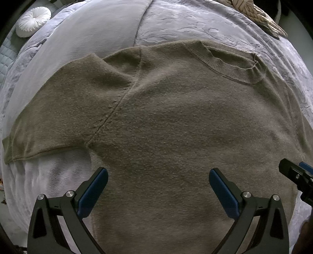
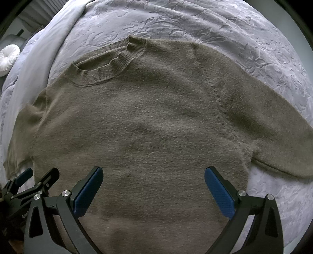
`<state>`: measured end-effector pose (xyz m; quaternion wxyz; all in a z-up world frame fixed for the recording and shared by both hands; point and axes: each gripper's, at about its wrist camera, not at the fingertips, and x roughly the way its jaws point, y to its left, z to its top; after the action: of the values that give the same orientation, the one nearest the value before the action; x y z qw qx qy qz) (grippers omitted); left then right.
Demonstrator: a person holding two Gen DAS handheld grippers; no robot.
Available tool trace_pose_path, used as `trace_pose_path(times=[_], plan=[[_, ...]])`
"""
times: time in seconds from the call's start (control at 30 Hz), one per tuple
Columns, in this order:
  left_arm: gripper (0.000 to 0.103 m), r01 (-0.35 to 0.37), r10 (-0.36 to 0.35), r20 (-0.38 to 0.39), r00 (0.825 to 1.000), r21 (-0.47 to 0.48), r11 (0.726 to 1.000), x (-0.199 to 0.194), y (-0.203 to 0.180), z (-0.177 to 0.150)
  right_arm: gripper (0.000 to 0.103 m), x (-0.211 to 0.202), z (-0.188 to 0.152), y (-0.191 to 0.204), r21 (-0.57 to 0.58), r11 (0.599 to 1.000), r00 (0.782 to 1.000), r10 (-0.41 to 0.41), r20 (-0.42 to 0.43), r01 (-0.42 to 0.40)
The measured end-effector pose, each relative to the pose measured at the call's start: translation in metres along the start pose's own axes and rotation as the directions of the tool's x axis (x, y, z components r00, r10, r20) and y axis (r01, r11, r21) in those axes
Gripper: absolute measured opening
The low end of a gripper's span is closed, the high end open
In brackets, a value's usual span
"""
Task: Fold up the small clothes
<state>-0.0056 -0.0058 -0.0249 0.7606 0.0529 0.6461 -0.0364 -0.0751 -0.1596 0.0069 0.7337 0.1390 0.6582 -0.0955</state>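
Left gripper and right gripper sit nearest the lenses, both with blue pads spread wide and nothing between them, hovering side by side over the lower body of the sweater. The olive-brown knit lies flat, front up, on the bedspread, sleeves out to either side, ribbed collar at the far end. No fold is visible, so the step in hand appears to be the first one; next move likely calls for each gripper to pinch a hem corner or sleeve. Beyond, the embossed lavender cover, a round white cushion, a patterned item.
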Motion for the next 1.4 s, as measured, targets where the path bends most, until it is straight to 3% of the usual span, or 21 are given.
trace_pose_path(times=[1.13, 1.27, 1.4], plan=[[0.103, 0.03, -0.03, 0.009, 1.0, -0.014, 0.999, 0.003, 0.026, 0.0, 0.103, 0.006, -0.008, 0.016, 0.005, 1.0, 1.0, 0.02, -0.003, -0.02], [0.103, 0.044, -0.043, 0.018, 0.999, -0.025, 0.999, 0.001, 0.038, -0.014, 0.103, 0.007, -0.007, 0.021, -0.022, 0.999, 0.999, 0.047, -0.009, -0.047], [0.103, 0.069, -0.067, 0.034, 0.997, -0.047, 0.997, -0.001, 0.051, -0.015, 0.103, 0.004, -0.008, 0.035, -0.063, 0.998, 1.0, 0.019, 0.022, -0.018]])
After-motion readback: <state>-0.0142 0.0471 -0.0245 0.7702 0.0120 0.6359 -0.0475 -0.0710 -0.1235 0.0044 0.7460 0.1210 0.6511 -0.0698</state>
